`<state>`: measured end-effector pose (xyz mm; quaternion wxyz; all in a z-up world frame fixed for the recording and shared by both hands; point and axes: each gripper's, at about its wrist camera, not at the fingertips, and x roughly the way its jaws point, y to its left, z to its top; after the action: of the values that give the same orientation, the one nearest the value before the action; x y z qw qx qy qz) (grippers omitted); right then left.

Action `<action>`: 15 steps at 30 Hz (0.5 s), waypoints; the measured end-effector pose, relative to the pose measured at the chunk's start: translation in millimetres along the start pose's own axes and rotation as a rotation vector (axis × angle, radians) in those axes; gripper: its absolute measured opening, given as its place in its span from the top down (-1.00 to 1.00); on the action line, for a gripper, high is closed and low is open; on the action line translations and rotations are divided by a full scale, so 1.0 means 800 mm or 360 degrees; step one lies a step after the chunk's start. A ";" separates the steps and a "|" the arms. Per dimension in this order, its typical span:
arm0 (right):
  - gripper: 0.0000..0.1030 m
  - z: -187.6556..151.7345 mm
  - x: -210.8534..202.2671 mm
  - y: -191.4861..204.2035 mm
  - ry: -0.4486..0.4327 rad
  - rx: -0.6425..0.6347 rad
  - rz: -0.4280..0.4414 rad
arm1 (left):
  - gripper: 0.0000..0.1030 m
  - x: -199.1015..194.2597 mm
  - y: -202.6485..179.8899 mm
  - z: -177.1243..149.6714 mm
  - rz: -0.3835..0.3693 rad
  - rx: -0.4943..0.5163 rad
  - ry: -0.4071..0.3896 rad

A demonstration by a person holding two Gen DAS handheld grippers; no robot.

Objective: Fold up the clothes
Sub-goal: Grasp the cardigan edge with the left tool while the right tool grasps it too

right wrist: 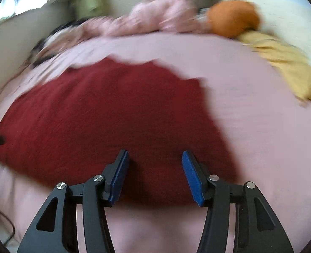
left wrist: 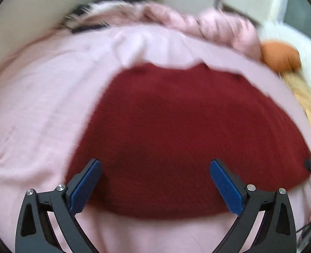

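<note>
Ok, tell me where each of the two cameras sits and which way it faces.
Left wrist: sits on the left gripper, looking forward and down along its open fingers at the red garment on the pink sheet; the right gripper's tip shows at its right edge.
Right wrist: sits on the right gripper, looking forward and down at the same garment's right part; both fingers show, open, nothing between them.
Shared: the red garment, pink sheet, bunched pink blanket, orange ball-like thing and yellow cloth.
</note>
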<state>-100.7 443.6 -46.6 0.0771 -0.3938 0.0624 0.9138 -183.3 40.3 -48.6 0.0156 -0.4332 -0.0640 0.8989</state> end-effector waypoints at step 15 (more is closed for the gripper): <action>-0.41 0.054 -0.010 -0.012 -0.0023 -0.0041 0.0324 | -1.00 -0.013 0.026 0.083 -0.0038 0.0129 -0.0115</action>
<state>-124.4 459.8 -11.5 -0.0206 -0.3797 0.0898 0.9205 -228.5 12.4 -2.0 0.0417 -0.3988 -0.0332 0.9155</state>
